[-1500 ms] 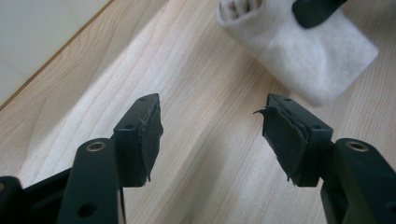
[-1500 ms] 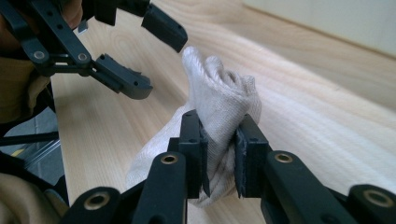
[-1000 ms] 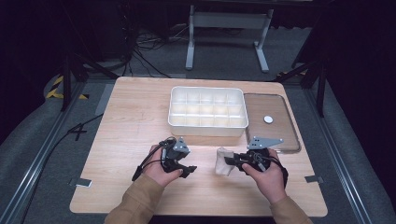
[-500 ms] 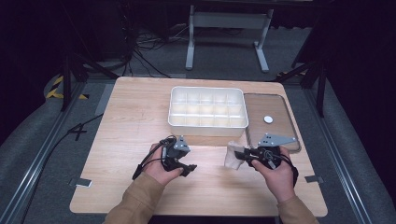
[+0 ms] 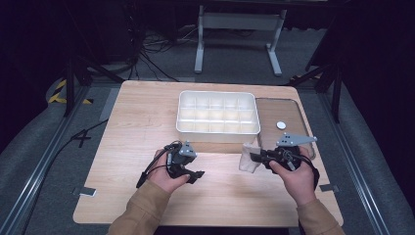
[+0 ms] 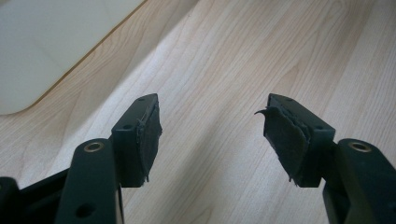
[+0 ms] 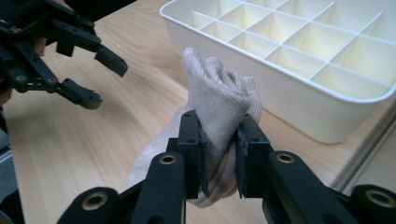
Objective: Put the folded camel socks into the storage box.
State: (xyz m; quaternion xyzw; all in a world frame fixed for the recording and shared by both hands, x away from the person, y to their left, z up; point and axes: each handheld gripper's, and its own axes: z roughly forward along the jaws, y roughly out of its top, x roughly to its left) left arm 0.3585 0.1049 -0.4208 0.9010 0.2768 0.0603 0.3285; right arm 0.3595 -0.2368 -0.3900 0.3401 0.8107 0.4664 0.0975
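Jaws first: my right gripper (image 7: pixel 218 135) has its two black pads clamped on a bunched beige knit cloth (image 7: pixel 219 100), probably a sock, gathered into a wad that stands above the jaws at centre frame in the right gripper view and hangs below them. My left gripper (image 6: pixel 212 123) has its jaws standing well apart over bare wood with nothing between them.

Progress, as I judge it: the pick-up is done. In the high view the cloth (image 5: pixel 248 159) sits lower centre-right, held off the light wooden tabletop (image 5: pixel 137 117), just in front of the white plastic divided organiser tray (image 5: pixel 218 131). No compartment that I can see holds anything. Placing the cloth into a cell looks like what is left, though I can't tell which cell is meant.

Room and edges: the tray's near wall is close ahead of the cloth, so I expect the wad must clear that rim before going in. A brown flat lid or board (image 5: pixel 288 110) lies to the tray's right, with a small white round disc (image 5: pixel 281 125) on it; the right gripper is near its lower corner. Left half of the table is open. The left gripper (image 5: pixel 188 171) rests lower centre-left, apart from the right.
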